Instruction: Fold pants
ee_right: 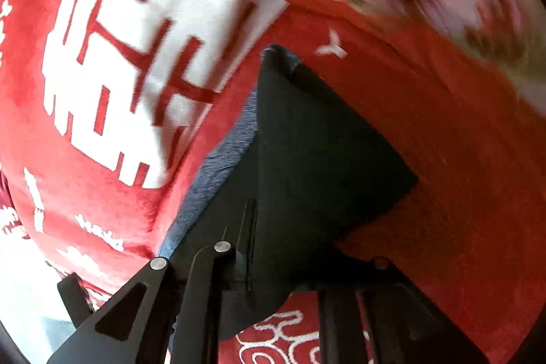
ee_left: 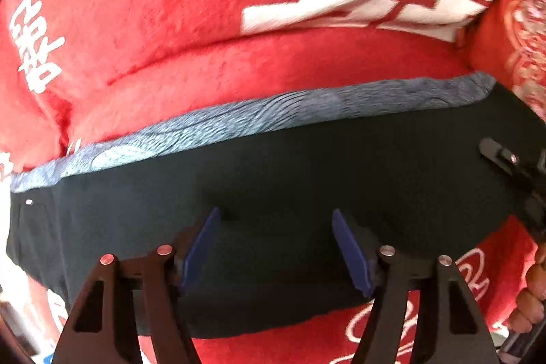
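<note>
Left wrist view: pants [ee_left: 273,179] lie across the red blanket [ee_left: 153,23], left gripper [ee_left: 276,244] spread over them.
Right gripper [ee_right: 259,265] pinches their end; a tug could slip cloth free and spoil the fold.

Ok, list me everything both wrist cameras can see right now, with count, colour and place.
pants: one, black with a grey fleecy lining showing along the far edge, spread across the blanket, a flap lifted in the right wrist view.
blanket: one, red plush with large white characters, under the pants.
patterned cloth: one, red with pale floral print, at the far right; blurred.
left gripper: one, black with blue pads, jaws apart over the black fabric near its front edge.
right gripper: one, black, shut on the pants, fabric draped over its fingers.
hand: one, partly seen at the right edge of the left wrist view.
</note>
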{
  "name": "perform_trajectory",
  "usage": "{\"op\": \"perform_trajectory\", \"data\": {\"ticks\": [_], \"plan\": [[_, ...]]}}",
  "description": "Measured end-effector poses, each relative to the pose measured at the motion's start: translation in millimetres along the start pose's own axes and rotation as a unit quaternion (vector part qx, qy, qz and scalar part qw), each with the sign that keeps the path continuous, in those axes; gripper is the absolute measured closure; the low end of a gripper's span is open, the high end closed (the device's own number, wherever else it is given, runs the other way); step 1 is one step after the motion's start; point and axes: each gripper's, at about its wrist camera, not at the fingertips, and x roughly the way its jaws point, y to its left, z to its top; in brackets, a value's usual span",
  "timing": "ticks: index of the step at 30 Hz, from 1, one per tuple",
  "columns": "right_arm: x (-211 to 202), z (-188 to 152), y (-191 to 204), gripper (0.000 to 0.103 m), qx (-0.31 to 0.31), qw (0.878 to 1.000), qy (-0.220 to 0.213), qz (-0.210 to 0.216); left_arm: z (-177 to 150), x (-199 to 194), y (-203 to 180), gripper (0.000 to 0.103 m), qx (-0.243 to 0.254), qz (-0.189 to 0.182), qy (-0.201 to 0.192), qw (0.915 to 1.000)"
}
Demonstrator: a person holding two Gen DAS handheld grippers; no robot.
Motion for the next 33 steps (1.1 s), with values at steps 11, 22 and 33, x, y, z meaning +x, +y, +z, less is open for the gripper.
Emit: {"op": "perform_trajectory", "data": {"ticks": [11, 22, 33], "plan": [[-20, -18, 90, 0.089, -0.154, 0.988, -0.013, -0.021, -15, 24, -8, 0.032, 0.017, -0.036, -0.044, 0.9982], [-1, -88, 207, 0.089, -0.330, 0.940, -0.017, -0.085, -12, -15, 101, 0.032, -0.025, -0.069, -0.037, 0.9966], [153, -253, 267, 0.084, -0.493, 0.839, 0.052, -0.223, -44, -5, 298, 0.032, -0.087, 0.053, -0.015, 0.9947]]}}
